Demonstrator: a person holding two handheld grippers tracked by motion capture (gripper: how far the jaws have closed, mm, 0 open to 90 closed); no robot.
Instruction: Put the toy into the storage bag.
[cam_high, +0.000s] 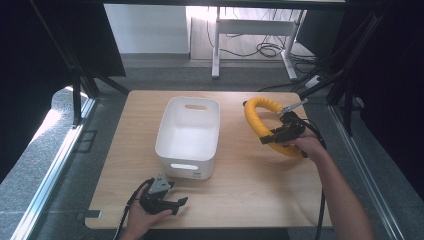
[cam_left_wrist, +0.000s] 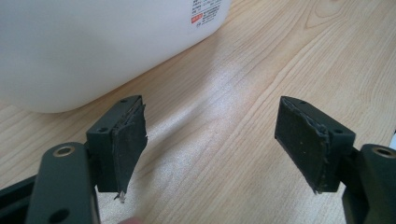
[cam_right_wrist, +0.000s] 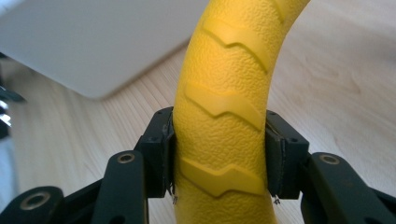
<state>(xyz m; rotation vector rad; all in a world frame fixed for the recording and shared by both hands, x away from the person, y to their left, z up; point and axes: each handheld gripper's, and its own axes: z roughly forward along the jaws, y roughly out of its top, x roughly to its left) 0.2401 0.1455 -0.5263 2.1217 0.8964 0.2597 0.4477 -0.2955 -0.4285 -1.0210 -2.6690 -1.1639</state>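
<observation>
Yellow ring (cam_high: 261, 122), textured with raised zigzag ridges, is clamped in the right gripper (cam_high: 280, 134) over the right half of the wooden table (cam_high: 250, 185). Order below runs near to far.

Near left edge: left gripper (cam_high: 176, 204), held in the person's left hand (cam_high: 142, 220), sits low over the table just in front of the white bin's near wall. In the left gripper view its jaws stand wide apart with bare wood grain between the pads (cam_left_wrist: 130, 140); nothing held.

Mid table, left of centre: white bin (cam_high: 172, 150), a rounded rectangular tub with a slot handle in each short wall and a small label on the near wall. Inside looks bare as far as the high view shows.

Mid right: person's right hand (cam_high: 307, 145) and forearm come in from the near right corner. Right gripper view: both pads (cam_right_wrist: 164, 154) press flat against opposite sides of the ring's tube. The ring arcs away and up from the jaws toward the far side, right of the bin and apart from it. Whether the ring's lower end touches the table I cannot tell.

Far: grey floor, white desk legs (cam_high: 216, 45) and loose cables beyond the table.
</observation>
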